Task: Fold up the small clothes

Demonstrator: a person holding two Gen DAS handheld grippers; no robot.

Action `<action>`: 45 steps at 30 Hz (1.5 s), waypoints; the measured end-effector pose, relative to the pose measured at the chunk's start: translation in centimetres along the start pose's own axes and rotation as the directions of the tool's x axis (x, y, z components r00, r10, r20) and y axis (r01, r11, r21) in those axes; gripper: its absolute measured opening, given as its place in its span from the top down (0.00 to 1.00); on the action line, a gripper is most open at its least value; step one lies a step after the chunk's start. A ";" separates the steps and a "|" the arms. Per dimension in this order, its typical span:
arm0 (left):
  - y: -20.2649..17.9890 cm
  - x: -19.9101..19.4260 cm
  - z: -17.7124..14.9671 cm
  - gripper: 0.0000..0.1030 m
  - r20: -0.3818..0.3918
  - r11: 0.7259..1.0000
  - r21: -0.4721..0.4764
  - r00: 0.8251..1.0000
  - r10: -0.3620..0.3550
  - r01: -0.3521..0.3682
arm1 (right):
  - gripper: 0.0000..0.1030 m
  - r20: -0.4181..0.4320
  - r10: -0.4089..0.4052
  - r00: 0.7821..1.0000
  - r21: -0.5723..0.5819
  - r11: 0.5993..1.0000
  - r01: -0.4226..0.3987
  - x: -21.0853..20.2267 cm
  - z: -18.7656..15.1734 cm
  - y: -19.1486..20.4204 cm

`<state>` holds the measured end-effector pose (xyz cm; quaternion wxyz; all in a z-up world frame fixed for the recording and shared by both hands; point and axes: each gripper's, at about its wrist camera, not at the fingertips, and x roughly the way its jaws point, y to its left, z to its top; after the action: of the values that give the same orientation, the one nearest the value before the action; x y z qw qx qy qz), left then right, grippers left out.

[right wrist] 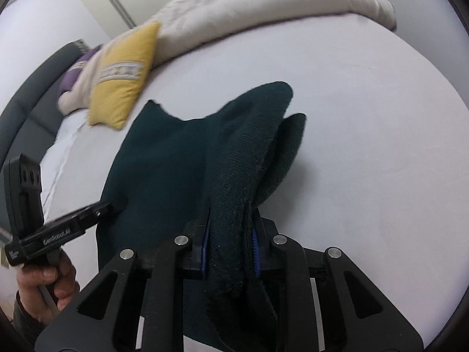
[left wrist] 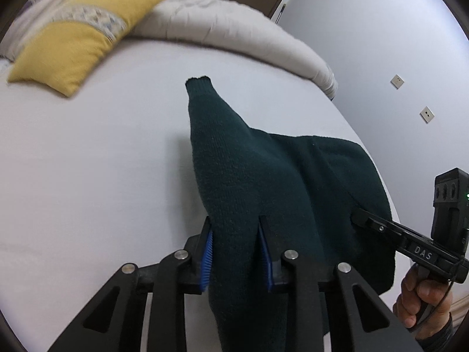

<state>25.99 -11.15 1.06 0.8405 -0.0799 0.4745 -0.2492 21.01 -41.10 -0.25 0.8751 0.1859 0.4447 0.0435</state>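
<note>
Between both hand-held gripper pads, apparently clamped, hangs the green sweater.

Each fisheye camera sat just behind its gripper's fingers, looking steeply down over the white bed. Both views shared the dark green sweater close at 6 o'clock and the yellow pillow toward 10 o'clock.

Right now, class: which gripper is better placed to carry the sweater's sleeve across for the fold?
Left, probably. The left gripper pinches the sweater where the long sleeve hangs from; the right gripper holds a bunched edge.
</note>
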 end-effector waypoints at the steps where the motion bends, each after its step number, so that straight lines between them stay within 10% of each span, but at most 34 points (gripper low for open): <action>1: 0.5 -1.9 -0.8 0.71 0.012 1.000 0.004 1.000 0.004 -0.004 | 0.81 0.008 0.009 1.000 -0.007 1.000 -0.009 -0.7 -0.4 0.8; 17: 5.6 -13.2 -14.0 0.71 0.015 0.996 0.007 0.996 0.092 -0.093 | 0.81 -0.014 0.184 0.983 -0.062 0.981 -0.185 -7.0 -14.7 13.8; 28: 10.7 -9.6 -19.6 0.65 -0.053 0.989 -0.095 0.993 0.105 -0.109 | 0.80 -0.112 0.171 0.979 0.022 0.985 -0.169 -1.0 -21.3 12.2; 36: 11.7 -9.5 -20.6 0.44 -0.034 0.985 -0.129 0.993 0.109 -0.112 | 0.75 -0.084 0.356 0.931 0.232 0.915 -0.329 4.7 -22.5 7.8; 45: 9.6 -12.9 -21.6 0.44 0.071 0.972 -0.125 0.975 0.210 -0.200 | 0.53 0.000 0.112 0.994 0.178 0.978 -0.110 0.0 -21.0 5.9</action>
<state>5.69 5.71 -4.31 0.8748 -0.0898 0.4582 -0.1291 4.82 -29.63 -9.34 0.8490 0.2874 0.4400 0.0534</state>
